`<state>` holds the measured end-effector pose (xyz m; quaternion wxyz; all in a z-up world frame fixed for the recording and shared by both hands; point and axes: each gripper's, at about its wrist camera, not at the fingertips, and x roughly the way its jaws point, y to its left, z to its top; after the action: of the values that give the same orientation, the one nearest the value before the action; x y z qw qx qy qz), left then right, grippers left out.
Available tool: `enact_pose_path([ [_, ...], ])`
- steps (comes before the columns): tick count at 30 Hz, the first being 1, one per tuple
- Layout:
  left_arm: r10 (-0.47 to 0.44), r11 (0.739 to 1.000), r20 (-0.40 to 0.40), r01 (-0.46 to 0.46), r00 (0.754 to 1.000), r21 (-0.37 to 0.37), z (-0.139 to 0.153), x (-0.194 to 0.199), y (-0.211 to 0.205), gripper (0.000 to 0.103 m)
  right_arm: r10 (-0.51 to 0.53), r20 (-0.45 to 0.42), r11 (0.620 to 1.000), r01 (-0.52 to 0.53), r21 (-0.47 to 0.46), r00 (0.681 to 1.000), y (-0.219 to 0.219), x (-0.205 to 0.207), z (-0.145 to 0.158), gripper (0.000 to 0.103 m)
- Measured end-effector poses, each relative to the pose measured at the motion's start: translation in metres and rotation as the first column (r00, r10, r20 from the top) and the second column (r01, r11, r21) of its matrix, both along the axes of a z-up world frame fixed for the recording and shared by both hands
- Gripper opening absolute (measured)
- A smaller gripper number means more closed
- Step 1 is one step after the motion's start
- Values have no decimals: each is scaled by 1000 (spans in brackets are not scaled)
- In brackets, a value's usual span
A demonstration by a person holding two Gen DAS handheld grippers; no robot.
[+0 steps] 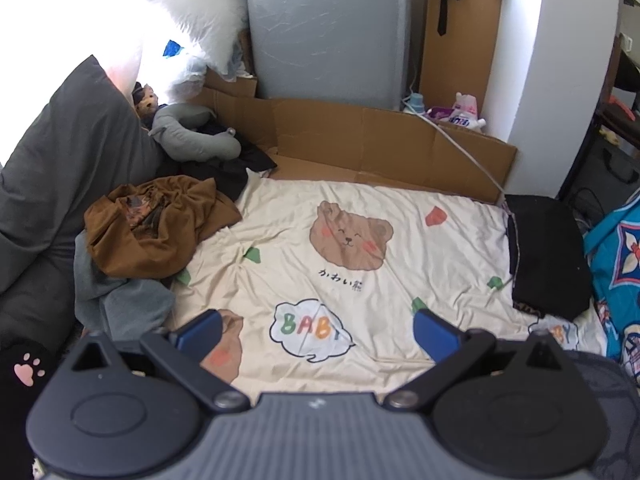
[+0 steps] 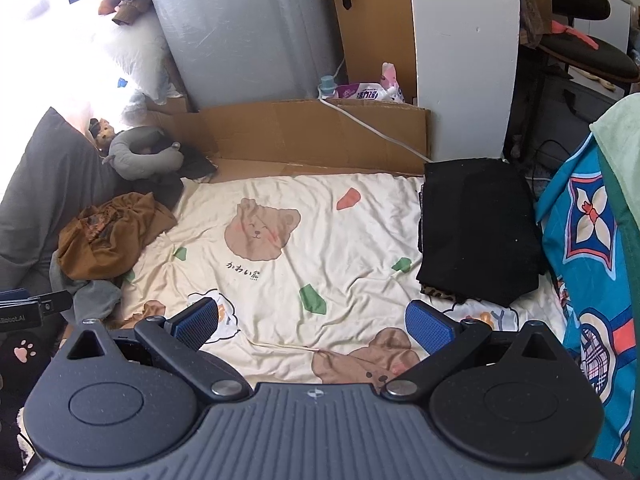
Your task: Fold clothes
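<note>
2 grippers are hovering over the cream bear-print blanket (image 1: 360,208): the left gripper (image 1: 316,330) and right gripper (image 2: 312,320) are both gaping wide, gripping nothing. Unfolded clothes, a brown garment (image 1: 156,224) on grey, are lying ahead-left; a folded black stack (image 2: 476,232) is sitting ahead-right.

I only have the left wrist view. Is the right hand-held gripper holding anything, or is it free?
Observer: It's free. The right hand-held gripper is open over the cream bedsheet, with nothing between its fingers.
Operator: Is there anything beyond the blue patterned fabric on the right?
Observer: Yes. A pale green cloth shows at the right edge, above the blue patterned fabric.
</note>
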<state>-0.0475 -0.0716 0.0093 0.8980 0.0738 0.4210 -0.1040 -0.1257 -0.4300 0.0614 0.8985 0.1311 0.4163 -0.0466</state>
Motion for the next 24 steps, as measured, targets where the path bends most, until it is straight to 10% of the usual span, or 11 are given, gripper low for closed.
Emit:
enact_pose_path([
  [24, 0, 1000, -20, 0, 1000, 10, 4, 1, 11, 103, 8, 4, 1000, -8, 0, 1000, 8, 3, 1, 103],
])
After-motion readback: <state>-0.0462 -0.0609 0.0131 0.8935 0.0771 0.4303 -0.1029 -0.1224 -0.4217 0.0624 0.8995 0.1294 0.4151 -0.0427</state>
